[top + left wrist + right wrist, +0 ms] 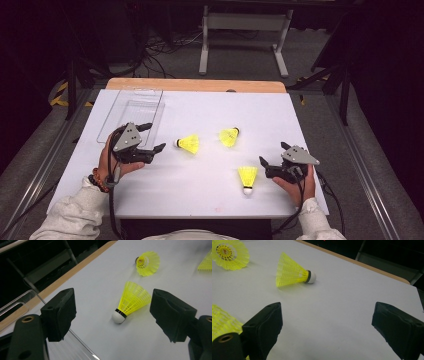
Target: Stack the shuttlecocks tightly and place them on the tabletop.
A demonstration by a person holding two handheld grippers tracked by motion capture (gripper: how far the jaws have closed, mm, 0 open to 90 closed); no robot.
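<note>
The left tool [113,315] stands spread with nothing between its jaws, aimed at the nearest shuttlecock [130,302], which lies on its side on the white table [200,195] beside the clear plastic tray [131,102]; best to pinch the firm white cork, not the springy yellow mesh skirt; the right tool [327,325] rests spread, empty.

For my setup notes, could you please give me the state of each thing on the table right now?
Left shuttlecock: lying on its side, free, in front of the left tool.
Middle shuttlecock: on its side, untouched.
Right shuttlecock: resting on the table, cork toward the person, untouched.
Clear tray: holds nothing.
Left tool: open, holding nothing.
Right tool: open, holding nothing.
</note>
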